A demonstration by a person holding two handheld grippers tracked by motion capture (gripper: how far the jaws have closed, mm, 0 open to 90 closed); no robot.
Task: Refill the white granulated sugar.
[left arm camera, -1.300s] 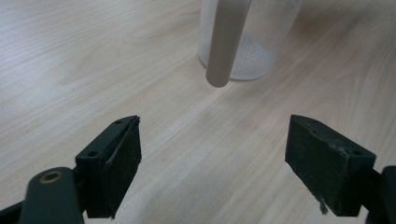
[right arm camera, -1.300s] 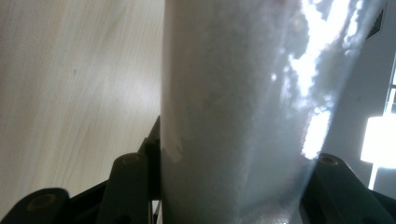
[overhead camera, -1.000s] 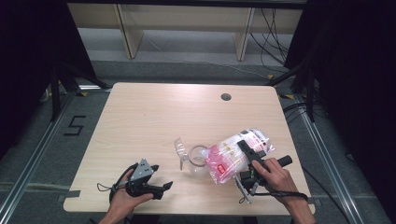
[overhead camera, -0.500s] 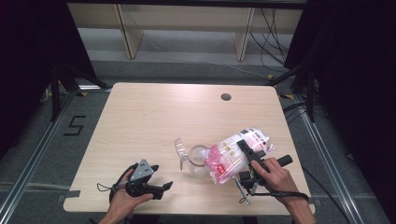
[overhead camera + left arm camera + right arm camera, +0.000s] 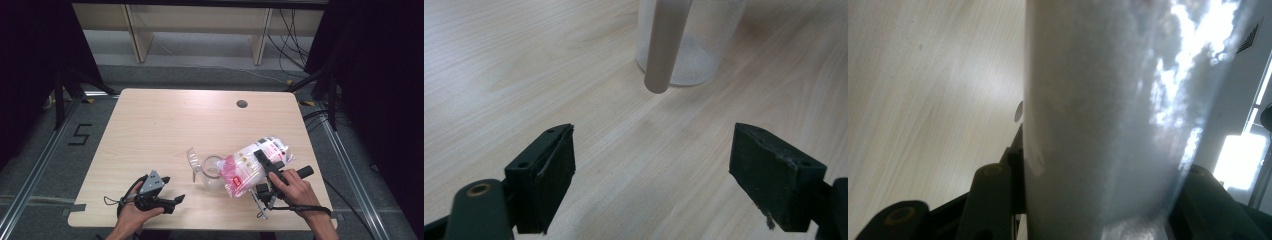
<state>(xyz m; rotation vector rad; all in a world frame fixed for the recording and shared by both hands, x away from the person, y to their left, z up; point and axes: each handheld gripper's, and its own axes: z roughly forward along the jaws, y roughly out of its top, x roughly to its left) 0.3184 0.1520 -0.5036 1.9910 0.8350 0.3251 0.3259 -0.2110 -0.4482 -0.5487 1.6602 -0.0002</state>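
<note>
A clear plastic bag [image 5: 247,167] with pink and white contents and a printed label lies tilted at the table's front right. My right gripper [image 5: 261,159] is shut on it, one black jaw lying across its top. In the right gripper view the translucent bag [image 5: 1108,120] stands between the jaws of my right gripper [image 5: 1098,190]. Just left of the bag sits a clear cup [image 5: 212,167] with a clear plastic scoop [image 5: 192,161] beside it. My left gripper [image 5: 172,189] rests open at the front left, pointing toward the cup [image 5: 691,45], a beige stick [image 5: 664,45] leaning over its rim. Nothing lies between the jaws of the left gripper [image 5: 651,170].
The light wooden table [image 5: 150,130] has a round cable hole [image 5: 242,104] at its back right. Bare wood stretches between my left gripper and the cup. Dark frames and cables stand around the table, with shelving behind it.
</note>
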